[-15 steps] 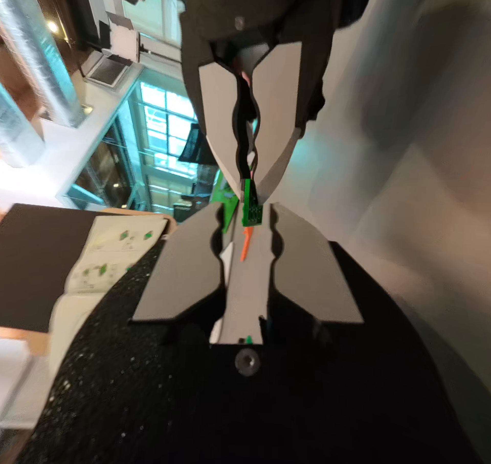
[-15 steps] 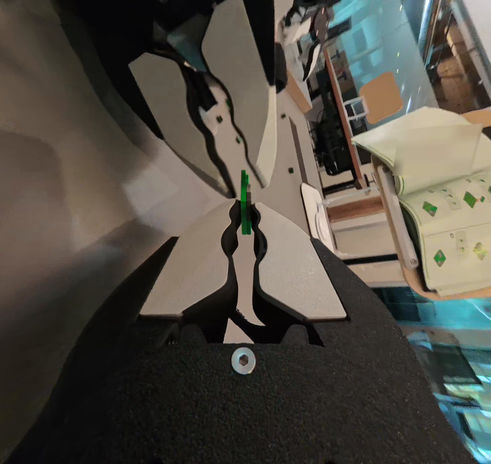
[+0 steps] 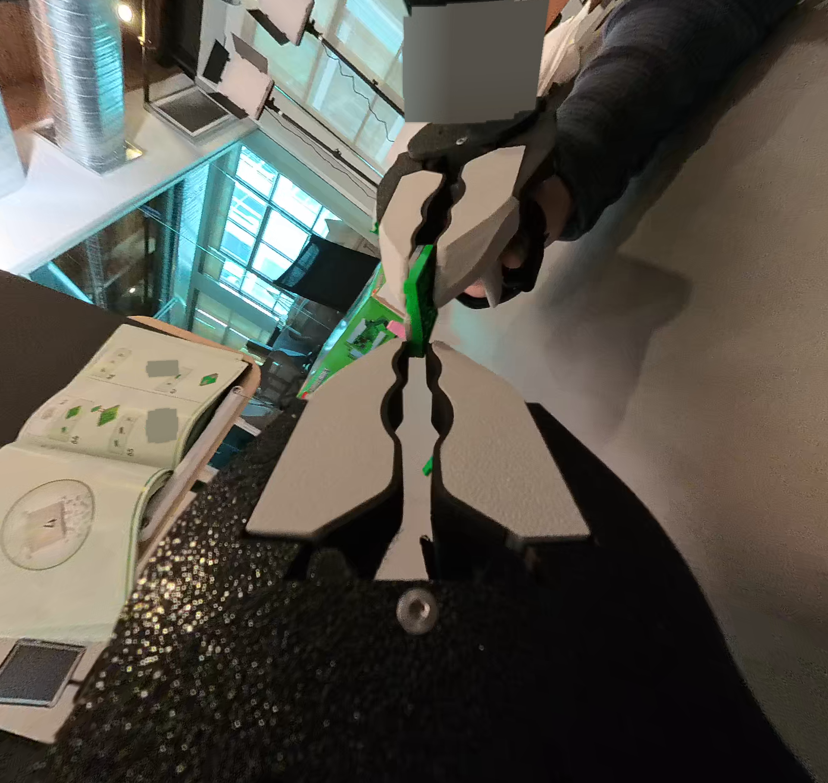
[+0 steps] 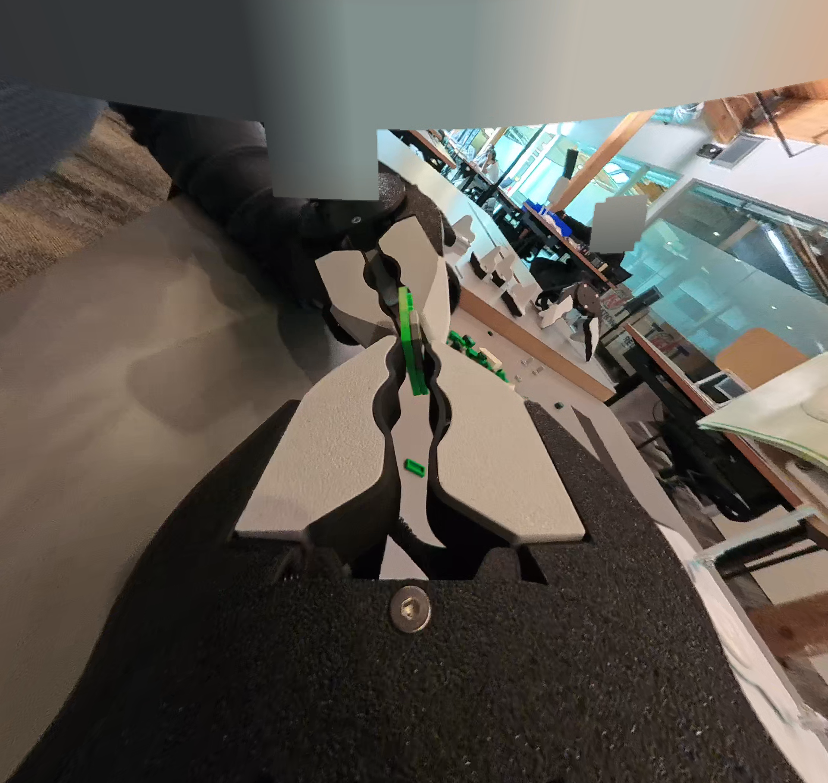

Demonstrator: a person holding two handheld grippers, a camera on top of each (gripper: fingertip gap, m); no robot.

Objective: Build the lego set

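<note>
Lego plate assembly point(image 3: 420, 309), green and flat, is up in the air between both grippers, well off the table. Left gripper point(image 3: 416, 351) has its tips narrowed on the assembly's near edge; right gripper point(image 4: 414, 367) has its fingers closed on the other end, plates seen edge-on between them. Both appear to be clamping it; the exact contact at the left tips is hard to resolve.

Step in hand, I'd judge: seating or aligning stacked plates mid-air, or a handover. Next move needs a squeeze along the stud axis with no twist, since thin plates can pop out of a tip grip.

Loose green bricks point(image 4: 466, 345) lie on the white table point(image 4: 537, 349) beyond. One small green piece point(image 4: 414, 467) lies below.

Instruction booklet point(image 3: 89, 448) is propped open at left, showing step diagrams; its print is too small to read. No brand mark is legible.
</note>
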